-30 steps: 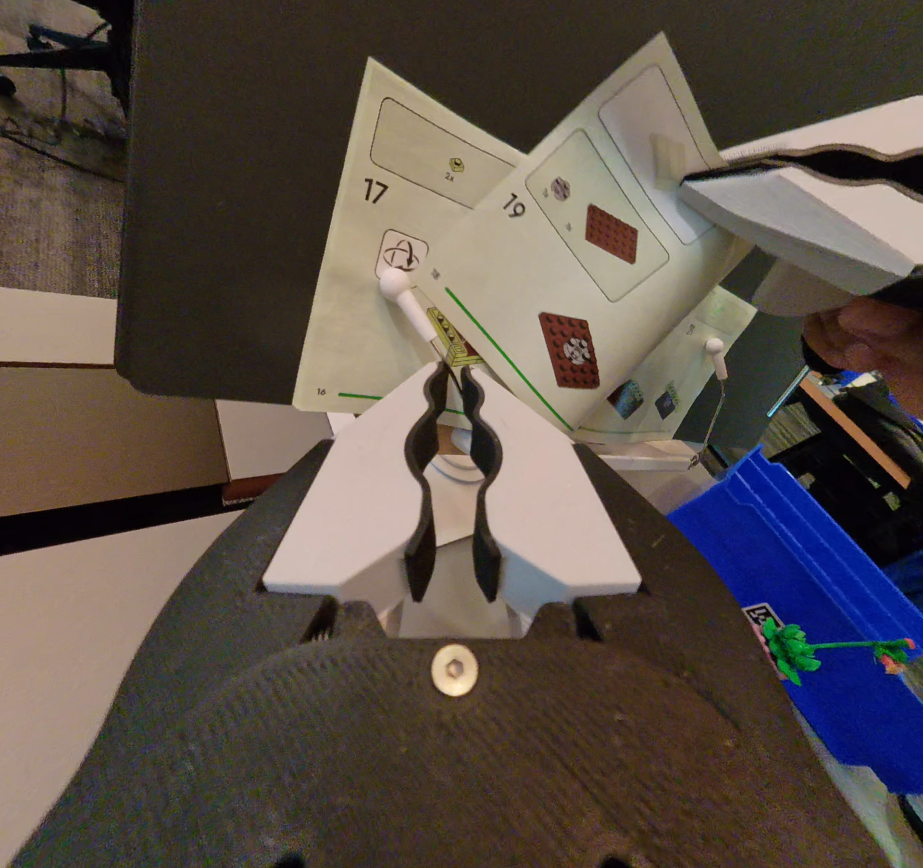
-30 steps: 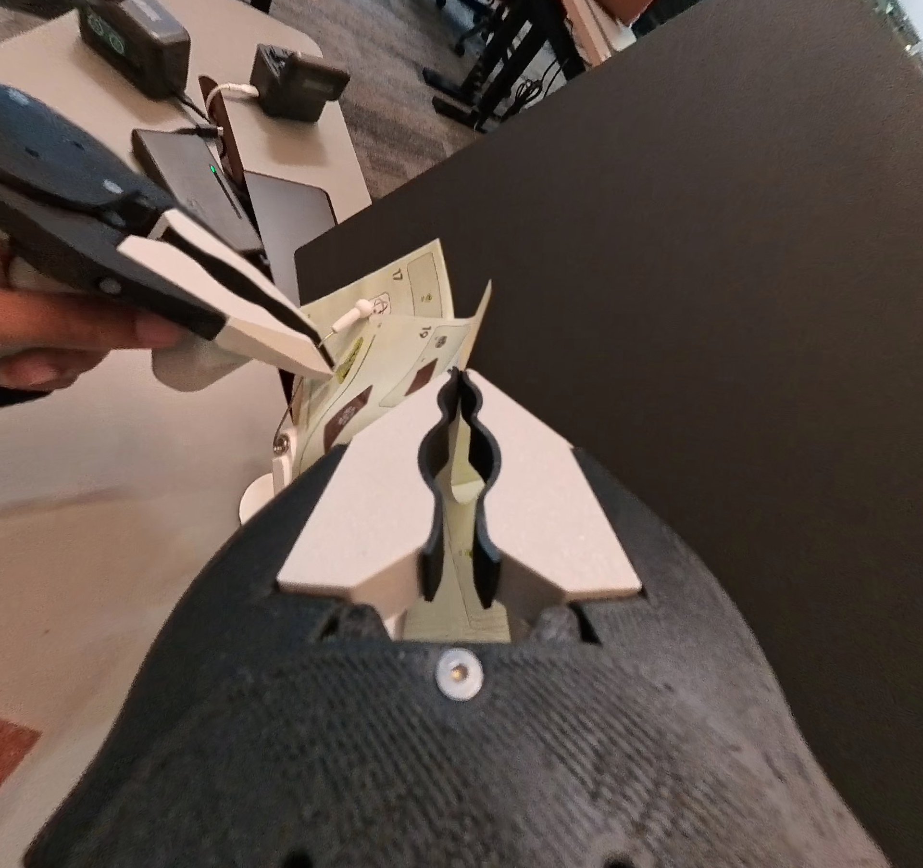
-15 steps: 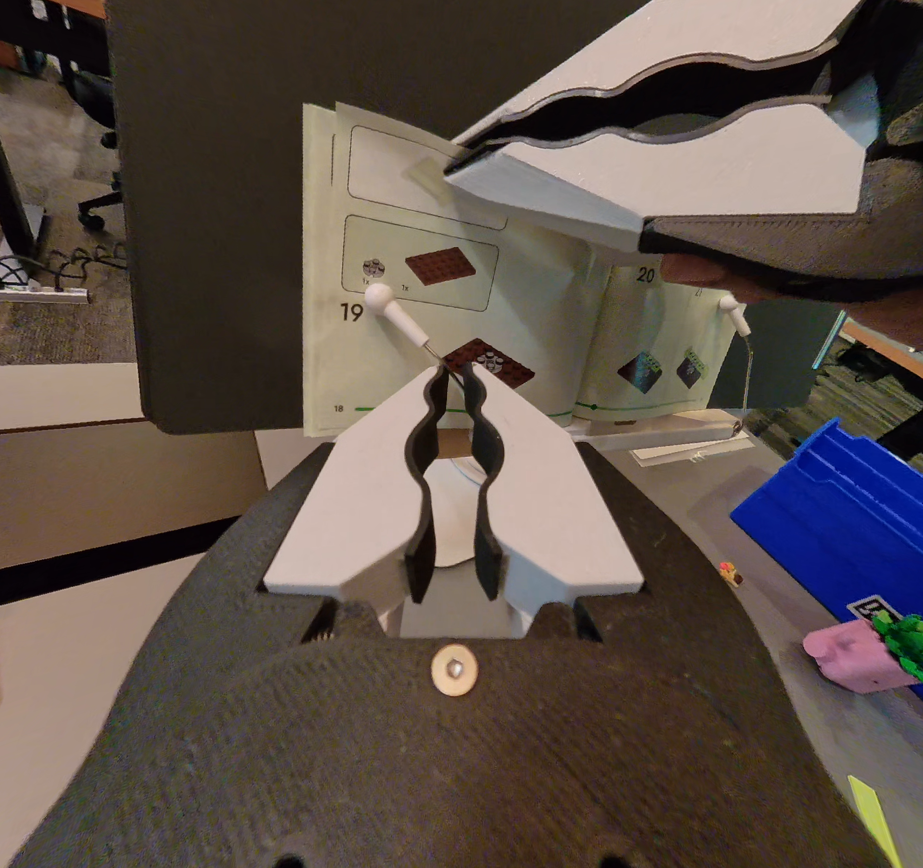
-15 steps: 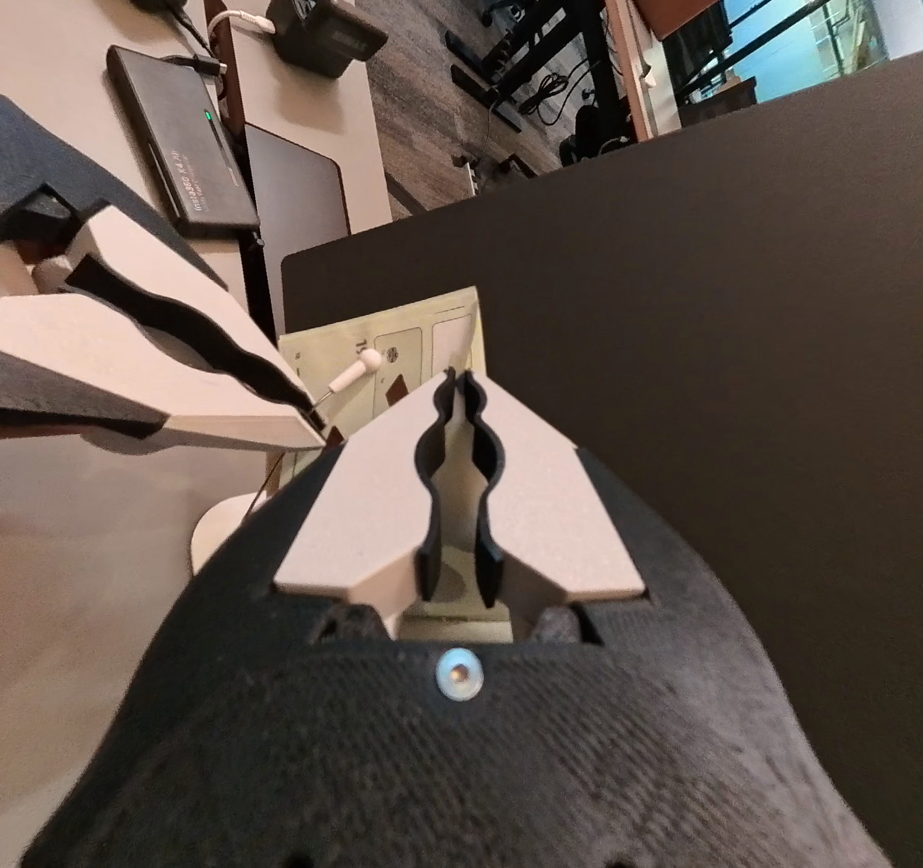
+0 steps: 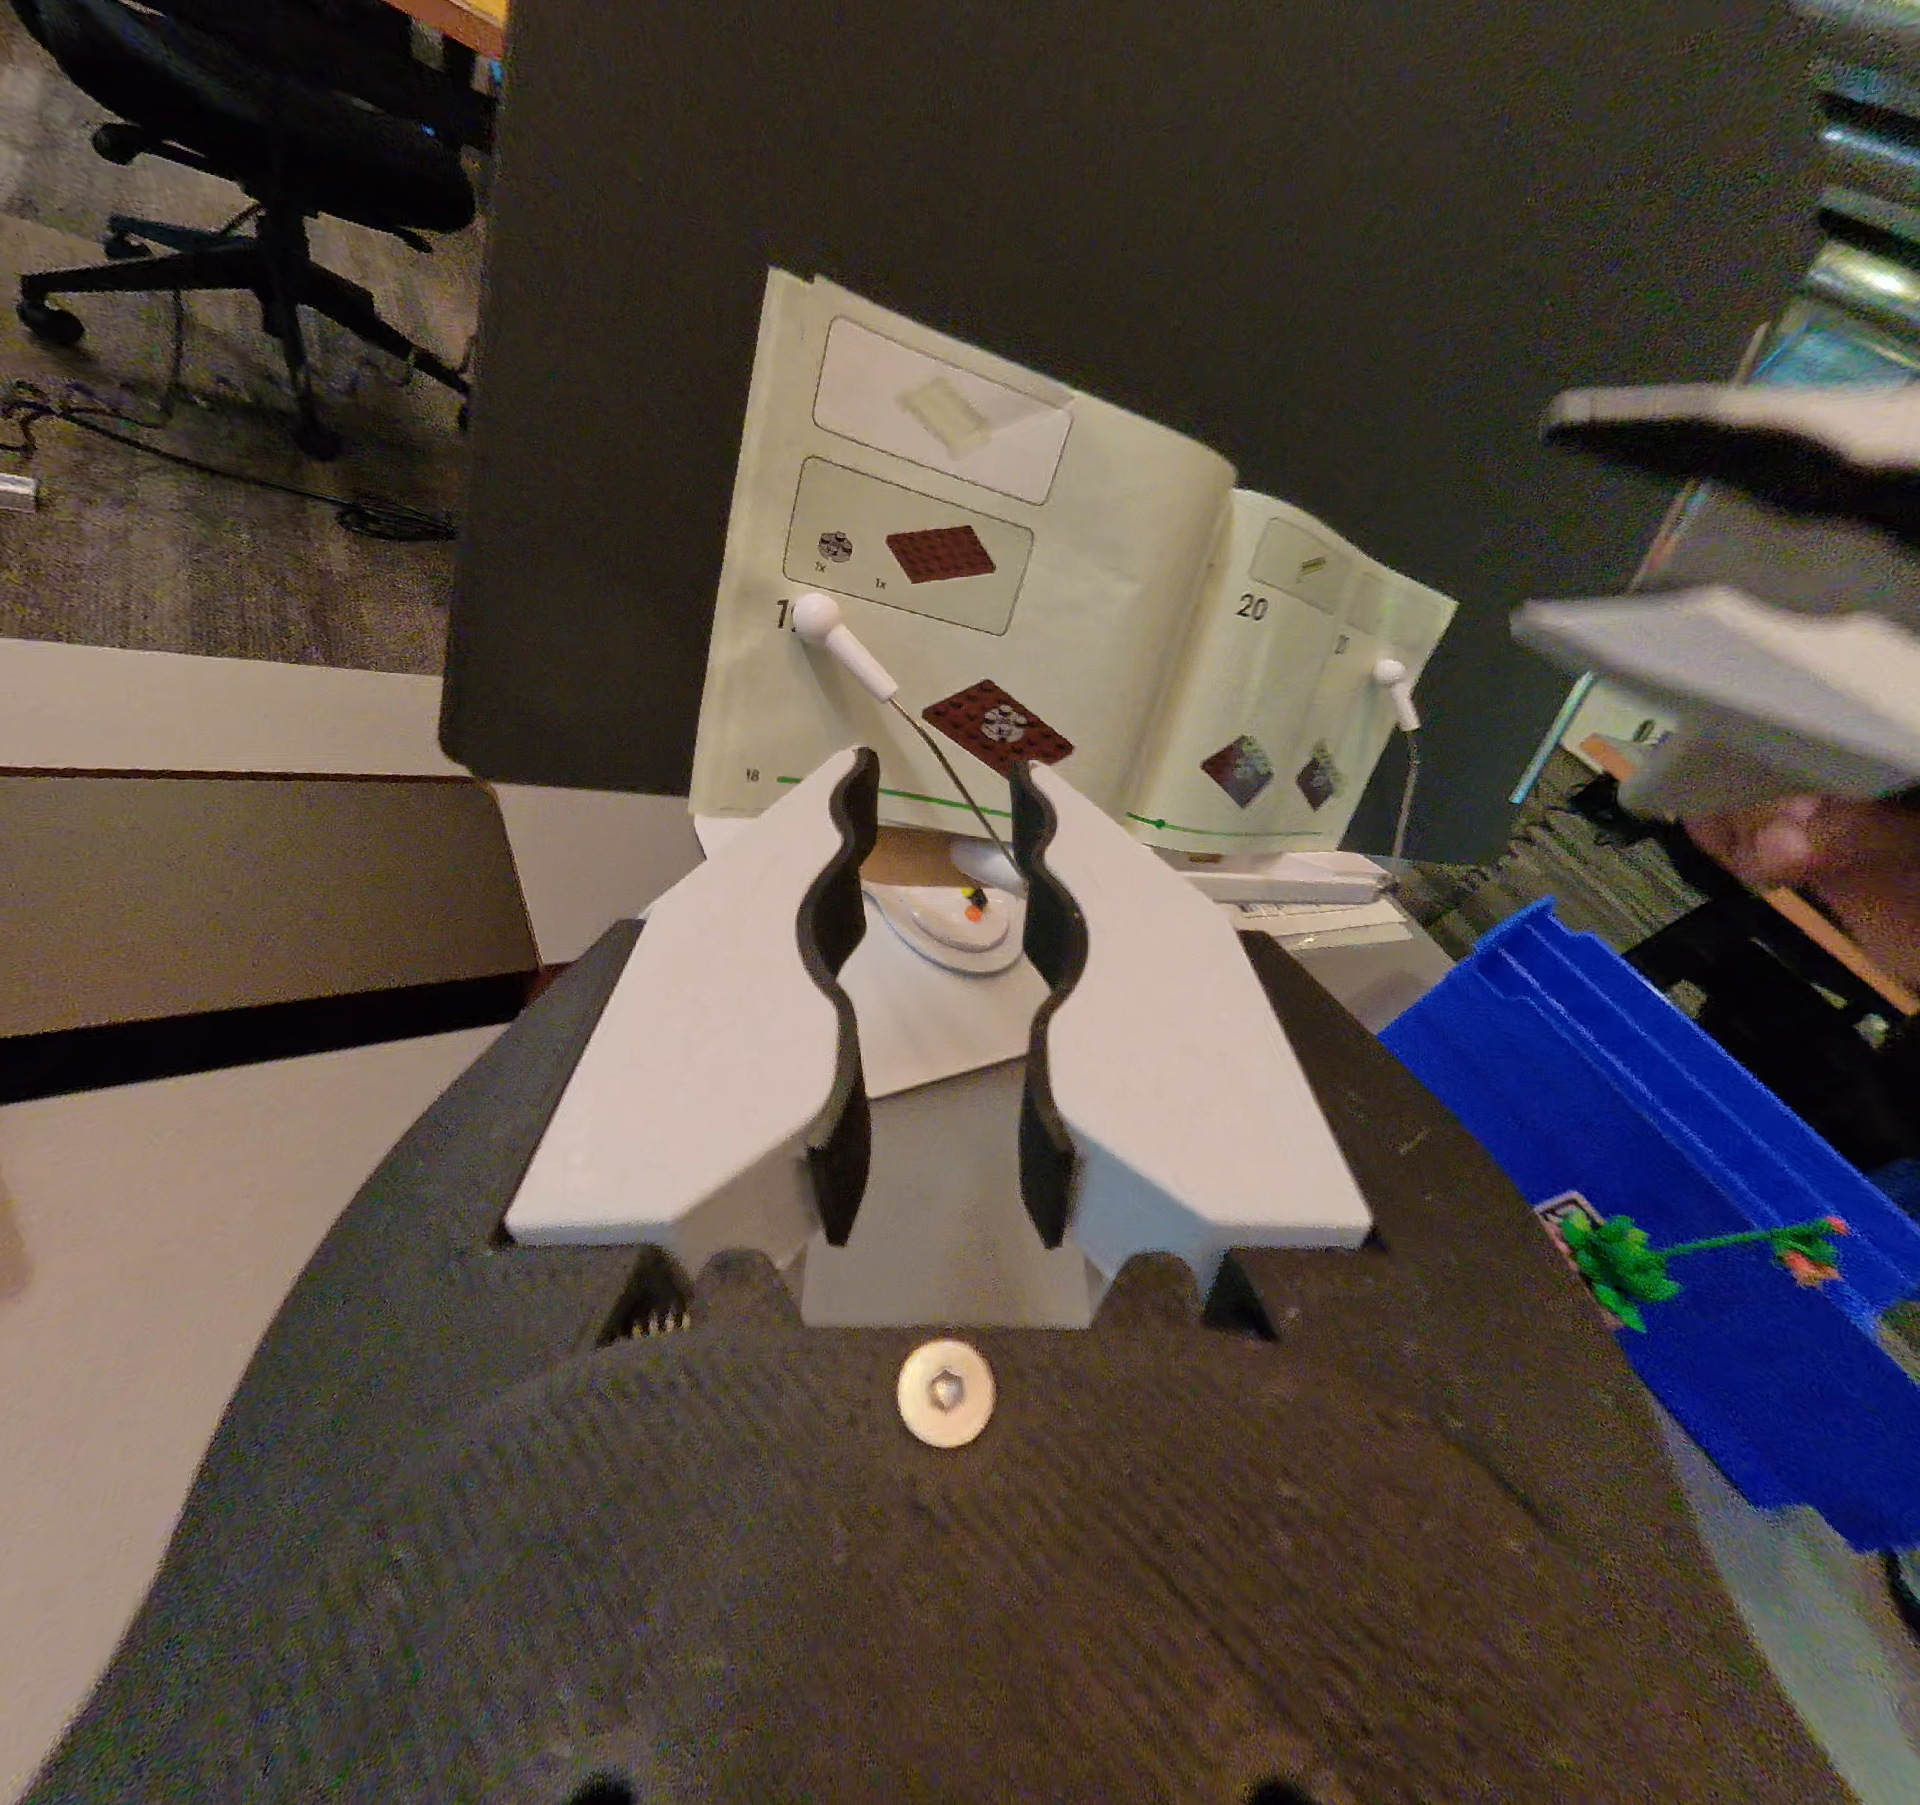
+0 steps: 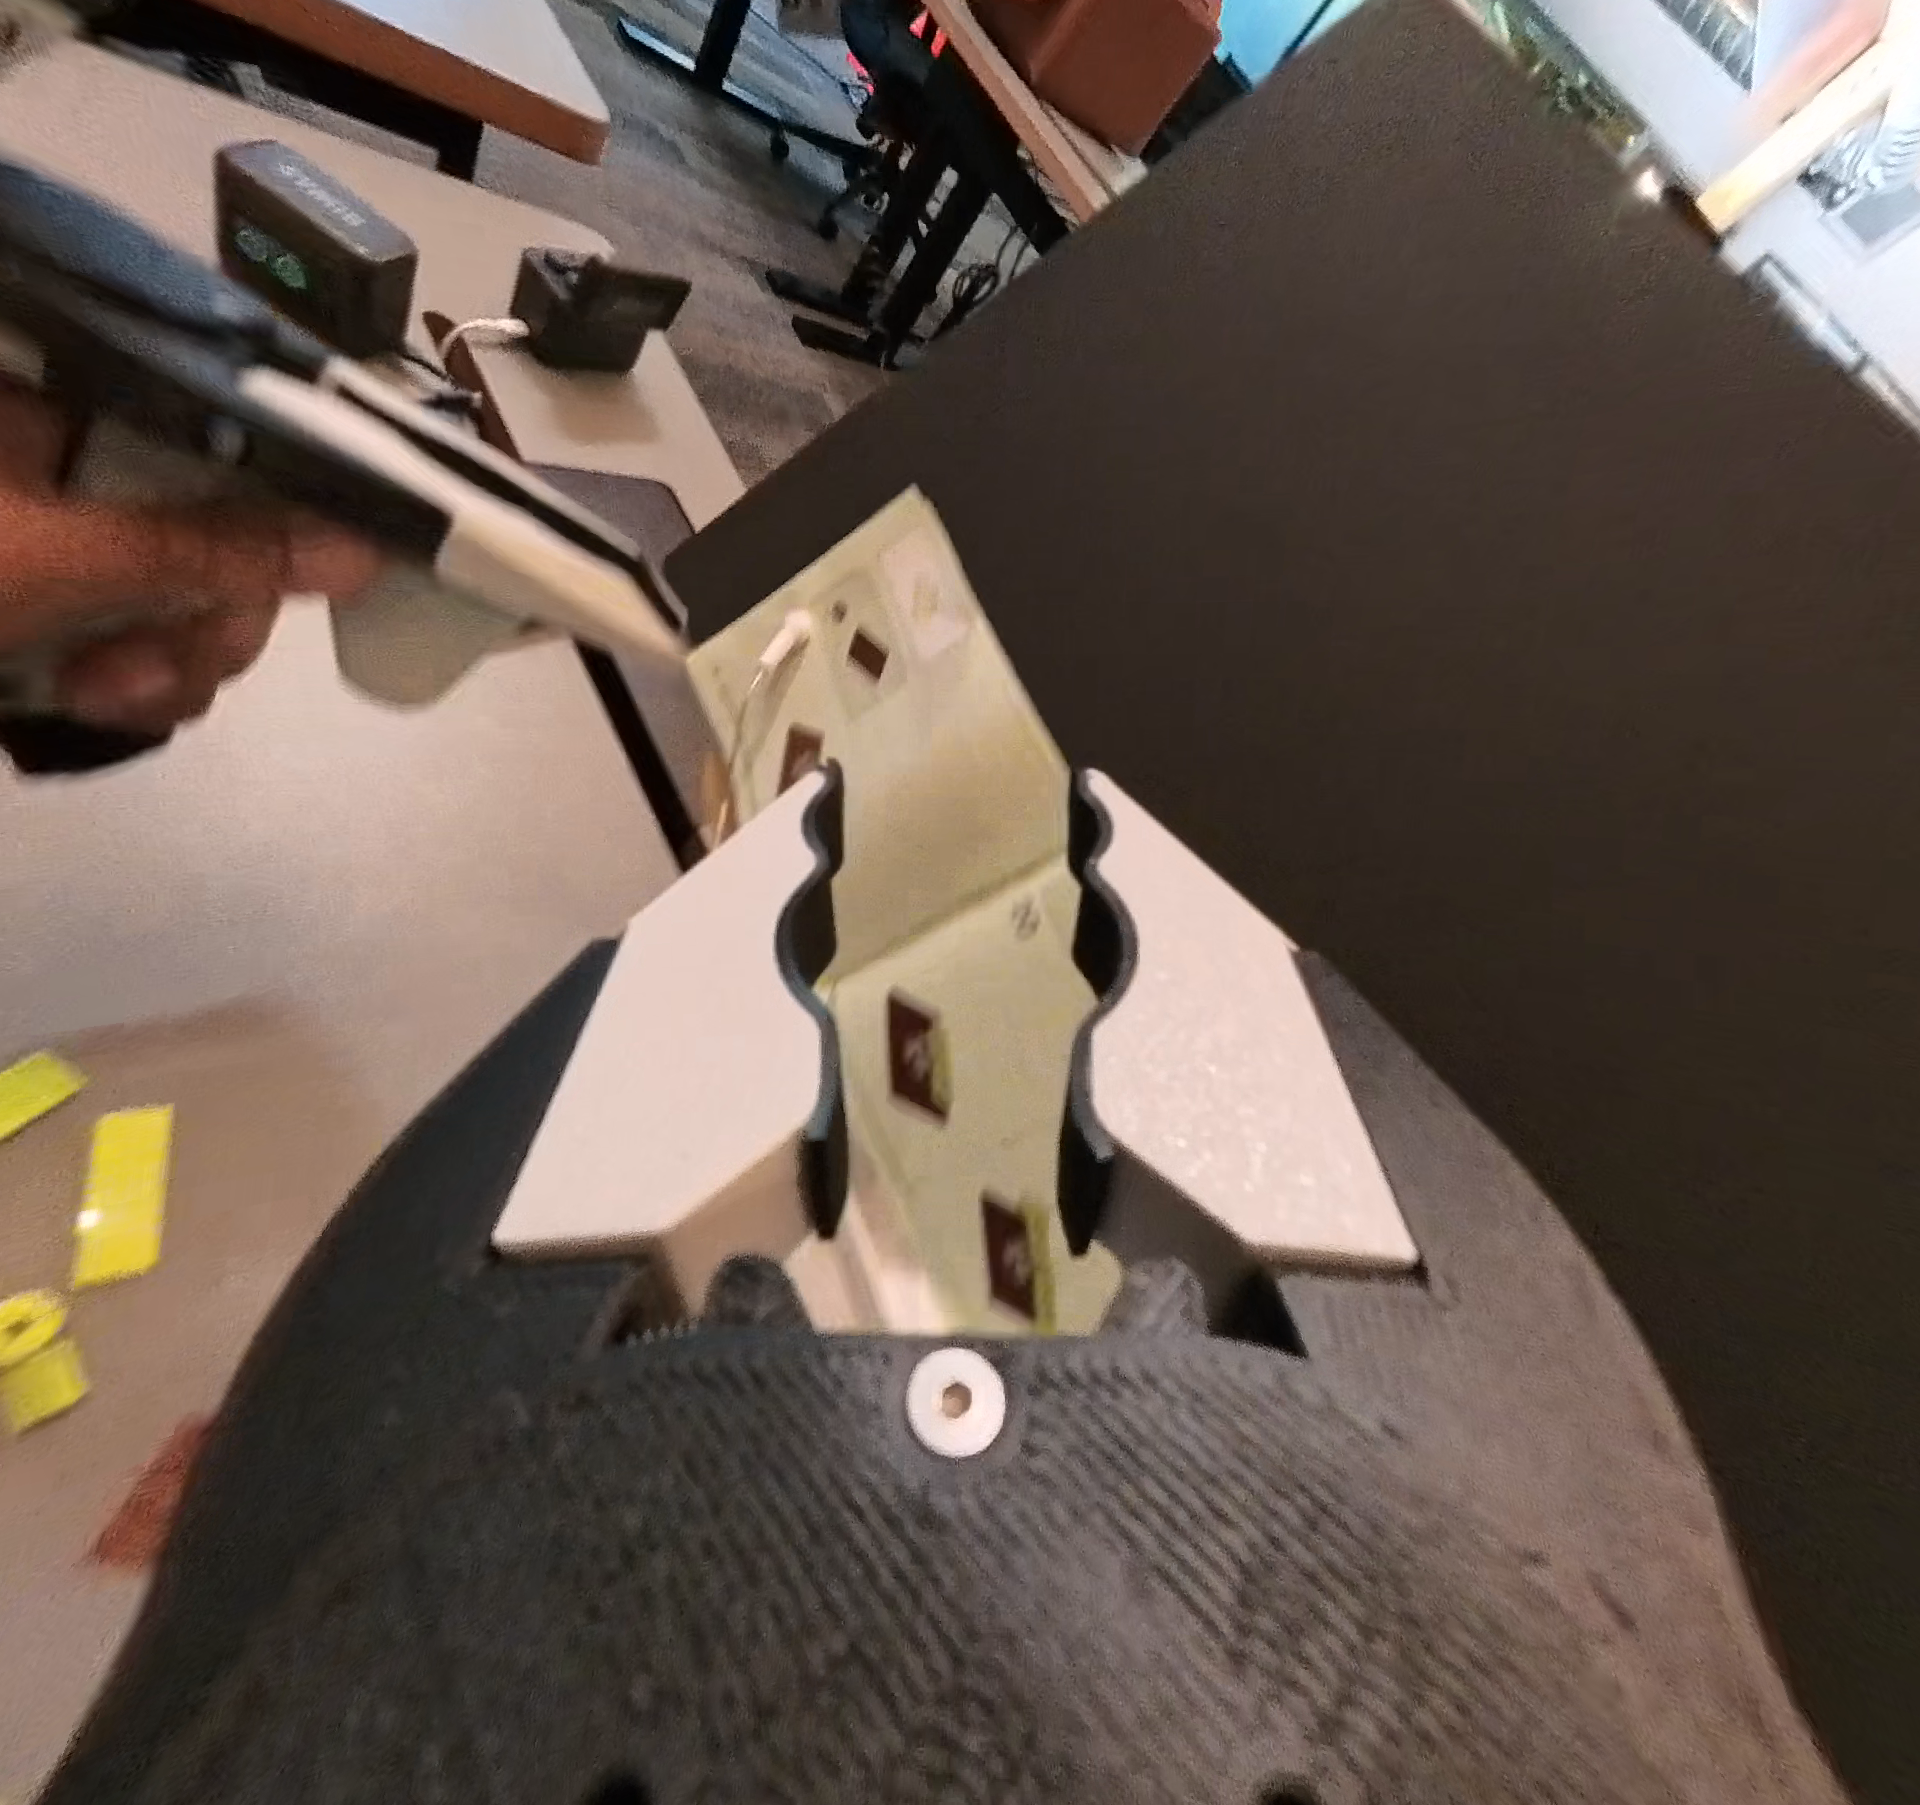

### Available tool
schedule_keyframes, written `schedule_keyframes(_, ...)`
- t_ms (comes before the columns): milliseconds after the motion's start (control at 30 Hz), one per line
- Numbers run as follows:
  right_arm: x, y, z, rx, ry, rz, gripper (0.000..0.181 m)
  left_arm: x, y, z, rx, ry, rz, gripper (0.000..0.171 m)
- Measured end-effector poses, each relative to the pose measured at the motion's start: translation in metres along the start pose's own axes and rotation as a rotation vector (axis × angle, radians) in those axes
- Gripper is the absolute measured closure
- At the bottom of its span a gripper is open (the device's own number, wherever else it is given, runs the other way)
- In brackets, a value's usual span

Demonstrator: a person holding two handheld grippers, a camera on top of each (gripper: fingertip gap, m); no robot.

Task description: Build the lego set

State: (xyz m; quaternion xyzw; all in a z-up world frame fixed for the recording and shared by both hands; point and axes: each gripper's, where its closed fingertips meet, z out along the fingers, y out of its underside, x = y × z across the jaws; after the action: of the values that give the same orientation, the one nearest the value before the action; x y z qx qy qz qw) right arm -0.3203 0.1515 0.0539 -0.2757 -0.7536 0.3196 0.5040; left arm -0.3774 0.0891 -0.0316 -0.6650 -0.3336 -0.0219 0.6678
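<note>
The pale green instruction booklet [image 5: 987, 529] stands open on a white stand against a black board [image 5: 1143, 145]. Two wire arms with white tips hold its pages; the left arm's tip [image 5: 816, 617] rests on the left page. My left gripper [image 5: 943, 779] is open and empty just in front of the booklet's lower edge, with the wire running between its fingers. My right gripper [image 6: 956, 789] is open and empty, close to the booklet [image 6: 935, 820], which shows between its fingers. It appears blurred at the right of the left wrist view [image 5: 1538, 524]. The left gripper [image 6: 665, 633] shows in the right wrist view.
A blue bin [image 5: 1662, 1184] stands at the right with a green plant piece [image 5: 1621, 1267] in front of it. Yellow pieces [image 6: 125, 1194] lie on the tan table at the left. Black devices [image 6: 312, 249] sit at the table's far side.
Both grippers have opened. The left one let go of the wire arm, the right one let go of the page. The page now lies flat and the right gripper has pulled off to the right.
</note>
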Motion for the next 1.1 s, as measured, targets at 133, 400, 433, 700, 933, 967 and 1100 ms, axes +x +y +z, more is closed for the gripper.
schedule_keyframes(133, -0.031, 0.042, -0.035, -0.071, -0.016, 0.075, 0.143, 0.016, -0.002, -0.027, -0.006, 0.038, -0.020, 0.147)
schedule_keyframes(400, -0.044, 0.119, -0.001, -0.320, 0.073, -0.149, 0.147, 0.078, 0.032, -0.084, -0.119, 0.089, 0.013, 0.142)
schedule_keyframes(433, -0.044, 0.120, 0.004, -0.328, 0.074, -0.162, 0.150, 0.077, 0.040, -0.091, -0.144, 0.052, 0.040, 0.137)
schedule_keyframes(700, -0.040, 0.141, 0.014, -0.401, 0.061, -0.087, 0.169, 0.070, 0.067, -0.146, -0.171, -0.027, 0.068, 0.133)
schedule_keyframes(933, -0.038, 0.145, 0.010, -0.427, 0.056, -0.006, 0.168, 0.062, 0.080, -0.166, -0.164, -0.031, 0.069, 0.134)
schedule_keyframes(967, -0.037, 0.145, 0.009, -0.431, 0.064, -0.006, 0.168, 0.061, 0.081, -0.167, -0.161, -0.027, 0.067, 0.134)
schedule_keyframes(1100, -0.036, 0.147, 0.007, -0.438, 0.072, 0.012, 0.168, 0.057, 0.088, -0.170, -0.155, -0.021, 0.060, 0.134)
